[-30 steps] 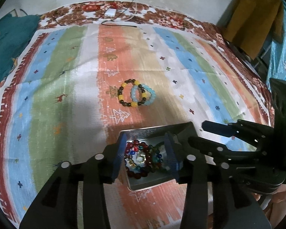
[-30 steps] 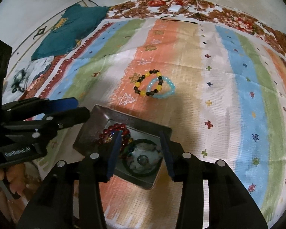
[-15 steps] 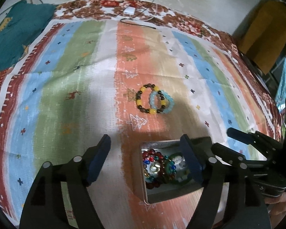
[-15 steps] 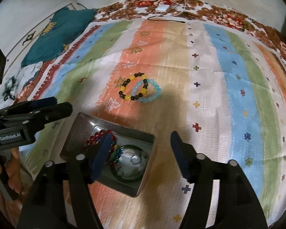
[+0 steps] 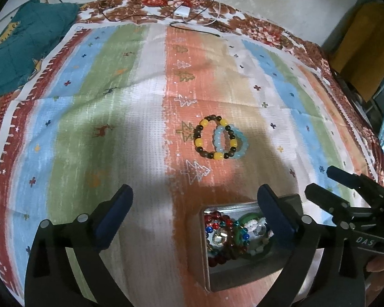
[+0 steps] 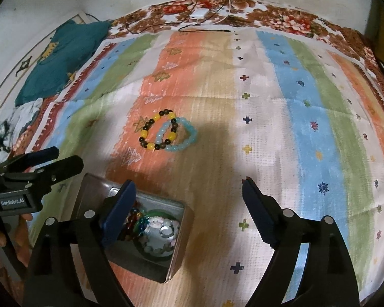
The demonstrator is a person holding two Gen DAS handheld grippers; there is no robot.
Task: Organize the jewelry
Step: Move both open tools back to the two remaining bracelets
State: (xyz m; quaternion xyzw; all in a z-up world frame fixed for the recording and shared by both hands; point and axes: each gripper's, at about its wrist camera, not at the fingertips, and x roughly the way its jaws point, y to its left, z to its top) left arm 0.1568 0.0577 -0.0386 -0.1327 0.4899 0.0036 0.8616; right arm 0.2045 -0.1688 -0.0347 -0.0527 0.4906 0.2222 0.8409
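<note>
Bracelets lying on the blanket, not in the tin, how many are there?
2. The yellow-and-dark bracelet lies mid-blanket, and the light blue bracelet overlaps its right side. More beaded pieces sit piled in the tin, not counted here.

Tin (image 5: 204,263): dull grey metal, smooth.
Bracelets (image 5: 221,138): glossy round beads.
Cloth (image 6: 268,128): matt, coarse weave, striped.
Gripper fingers (image 6: 120,206): black plastic, blue ribbed pads.

dim warm light, soft shadows, heavy fisheye edge distortion.
</note>
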